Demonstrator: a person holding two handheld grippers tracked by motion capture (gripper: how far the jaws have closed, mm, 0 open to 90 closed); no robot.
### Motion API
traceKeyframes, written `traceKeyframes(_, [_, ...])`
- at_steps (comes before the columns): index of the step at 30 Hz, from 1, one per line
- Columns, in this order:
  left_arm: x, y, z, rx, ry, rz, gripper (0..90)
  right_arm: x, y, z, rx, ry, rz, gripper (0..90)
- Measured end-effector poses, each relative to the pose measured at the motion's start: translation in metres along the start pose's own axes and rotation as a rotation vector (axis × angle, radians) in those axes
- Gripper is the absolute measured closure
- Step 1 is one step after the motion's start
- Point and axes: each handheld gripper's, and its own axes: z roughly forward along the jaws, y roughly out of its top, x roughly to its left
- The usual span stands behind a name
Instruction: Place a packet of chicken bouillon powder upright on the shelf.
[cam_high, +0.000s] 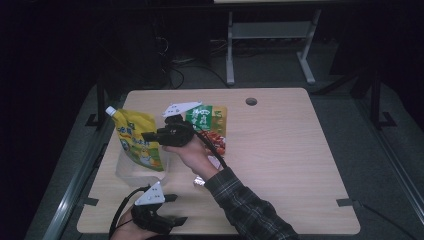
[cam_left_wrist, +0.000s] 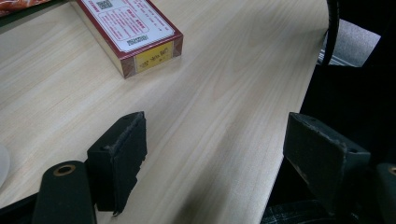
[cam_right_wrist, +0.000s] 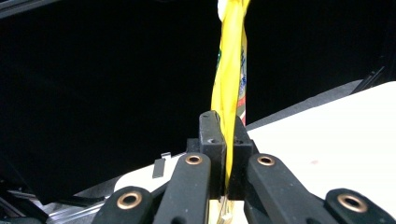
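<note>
Right gripper (cam_high: 148, 135) is pinching the yellow pouch (cam_high: 136, 139) by its edge, jaws pressed tight on it w/ just the thin film between the pads, you can see it really well in the right gripper view where the pouch (cam_right_wrist: 229, 79) runs straight up from between the jaws on edge. In the high view the pouch stands upright near the left side of the table (cam_high: 280, 150), white cap at the top left corner, and its bottom sits in or right at a clear container (cam_high: 131, 172), can't tell which bc the thing is see-through. The right hand (cam_high: 192, 155) comes in from the lower middle in a plaid sleeve (cam_high: 245, 207), gripper pointing left at the pouch. Just behind the hand there's a green and red snack bag (cam_high: 212, 122) lying flat, partly covered by the gripper. Left gripper (cam_high: 172, 210) is down at the near edge of the table, well apart from the pouch, jaws spread wide w/ nothing between them, just bare wood showing in the gap in the left gripper view. That same view has a red-edged box (cam_left_wrist: 135, 35) lying flat on the table further out, white label on top, yellow end facing the cam. Left gripper isn't touching anything afaict.
</note>
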Motion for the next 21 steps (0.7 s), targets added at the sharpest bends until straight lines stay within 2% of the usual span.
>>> traceKeyframes(13, [0.0,0.0,0.001,0.006,-0.006,0.0,21.3,0.002,-0.006,0.01,0.034,0.01,0.0,89.2])
traceKeyframes(21, [-0.002,0.001,0.003,0.022,-0.01,0.008,20.8,0.001,-0.017,0.016,0.059,0.014,0.009,89.2])
